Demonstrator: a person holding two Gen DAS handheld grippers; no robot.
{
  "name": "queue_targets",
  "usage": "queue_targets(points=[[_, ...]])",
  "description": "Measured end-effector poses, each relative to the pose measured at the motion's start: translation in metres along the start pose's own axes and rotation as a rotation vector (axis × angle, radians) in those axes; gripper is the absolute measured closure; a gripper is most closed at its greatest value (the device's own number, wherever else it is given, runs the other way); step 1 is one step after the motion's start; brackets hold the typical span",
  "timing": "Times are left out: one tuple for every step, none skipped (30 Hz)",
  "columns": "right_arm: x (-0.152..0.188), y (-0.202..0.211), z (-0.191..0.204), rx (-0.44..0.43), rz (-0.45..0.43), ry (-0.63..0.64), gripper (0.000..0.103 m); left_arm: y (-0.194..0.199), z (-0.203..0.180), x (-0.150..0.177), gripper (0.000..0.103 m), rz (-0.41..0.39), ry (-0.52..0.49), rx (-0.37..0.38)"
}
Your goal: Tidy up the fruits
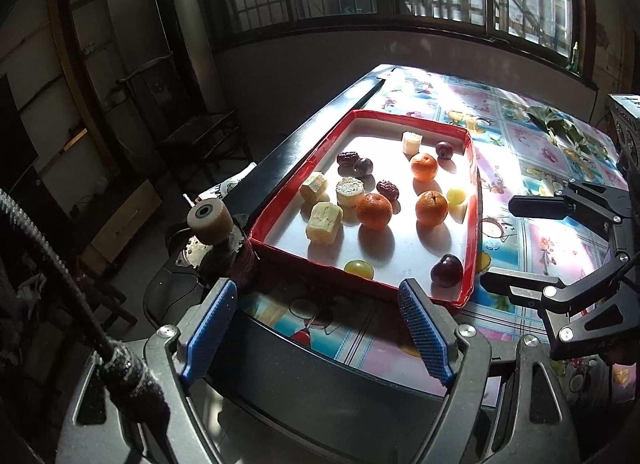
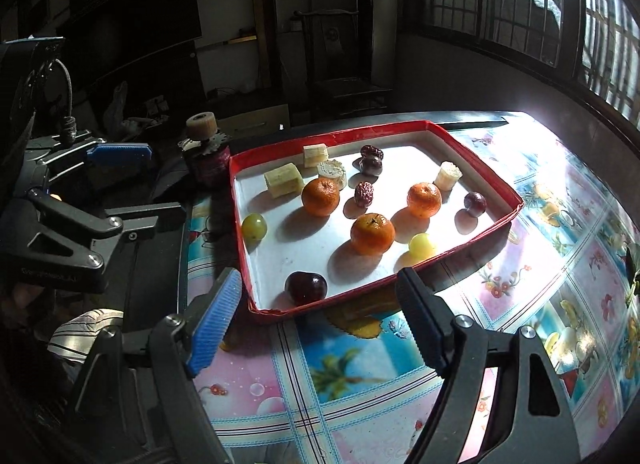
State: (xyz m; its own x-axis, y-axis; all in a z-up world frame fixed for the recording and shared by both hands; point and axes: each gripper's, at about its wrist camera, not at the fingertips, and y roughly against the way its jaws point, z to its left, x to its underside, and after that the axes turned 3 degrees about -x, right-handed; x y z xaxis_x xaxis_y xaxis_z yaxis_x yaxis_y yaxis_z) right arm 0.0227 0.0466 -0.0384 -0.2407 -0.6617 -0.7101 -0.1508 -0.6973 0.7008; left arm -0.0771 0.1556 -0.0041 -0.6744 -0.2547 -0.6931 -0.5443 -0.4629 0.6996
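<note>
Red tray (image 1: pixel 280 203) on a flowered tablecloth (image 2: pixel 560 264), lit by sun from the barred windows. Inside, loose on the white floor: three tangerines (image 2: pixel 372 234), two green grapes (image 2: pixel 254 226), dark plums (image 2: pixel 306 287), wrinkled red dates (image 2: pixel 364 194) and pale cut chunks (image 2: pixel 284 179), perhaps sugar cane. One dark plum in the near corner, close to the wall; one green grape against the near left wall in the left wrist view; chunks gathered on the far left side. Left gripper (image 1: pixel 320 328) before the near tray edge, fingers wide apart, nothing between the blue pads. Right gripper (image 2: pixel 316 324) above the cloth just in front of the tray corner, fingers also wide apart, holding nothing. A small dark jar (image 2: pixel 208 167) with a round spool on top, just beside the tray's left wall.
</note>
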Motion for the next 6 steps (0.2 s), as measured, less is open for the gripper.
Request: queue_targets(points=[[0.0004,0.0001,-0.0005,-0.001,0.0,-0.003,0.023,0.0012,0.0005,-0.0005,0.02,-0.012,0.004,-0.007],[0.0008,0.0004,-0.001,-0.004,-0.002,-0.005,0.023,0.0026,0.0014,-0.0008,0.02,-0.02,0.006,-0.009],[0.0017,0.0011,-0.0012,-0.004,-0.004,-0.009,0.023,0.0042,0.0019,-0.0013,0.02,-0.025,0.01,-0.005],[0.0022,0.0014,-0.0016,-0.004,-0.005,-0.012,0.023,0.0055,0.002,-0.0016,0.02,-0.027,0.01,-0.001],[0.003,0.0019,-0.0016,-0.005,-0.006,-0.015,0.023,0.0059,0.0016,-0.0021,0.02,-0.026,0.008,0.003],[0.0041,0.0023,-0.0016,-0.005,-0.003,-0.016,0.023,0.0059,0.0014,-0.0023,0.02,-0.021,0.007,0.003]])
